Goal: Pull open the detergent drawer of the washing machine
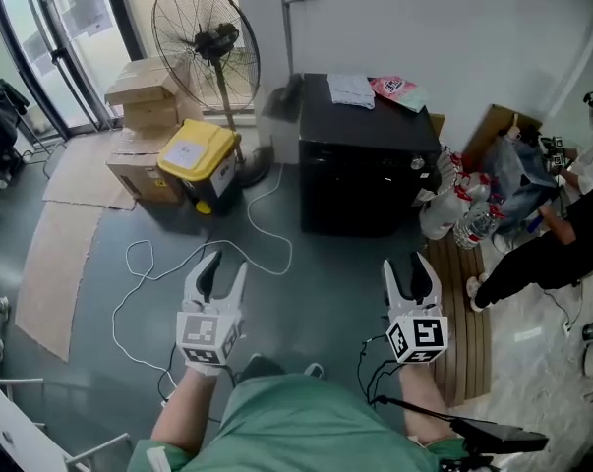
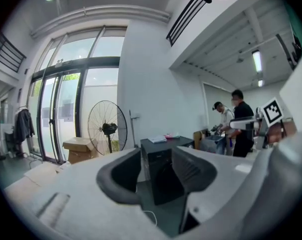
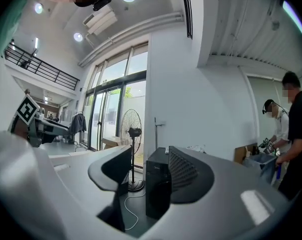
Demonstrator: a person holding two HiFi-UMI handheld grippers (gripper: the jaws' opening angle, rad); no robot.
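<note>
Head view shows our left gripper (image 1: 220, 281) and right gripper (image 1: 411, 275) low down, jaws spread, holding nothing. Black washing machine (image 1: 370, 155) stands top middle; white cable (image 1: 289, 252) lies between, fan (image 1: 206, 42) upper left.

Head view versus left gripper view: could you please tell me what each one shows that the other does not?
Only the head view shows the yellow bin, the wooden slatted mat and the right gripper from above, its fingers apart and empty. Only the left gripper view shows the ceiling strip light and the high railing. Both show the black washing machine, the standing fan, the cardboard boxes and the left gripper, open with nothing between its fingers.
</note>
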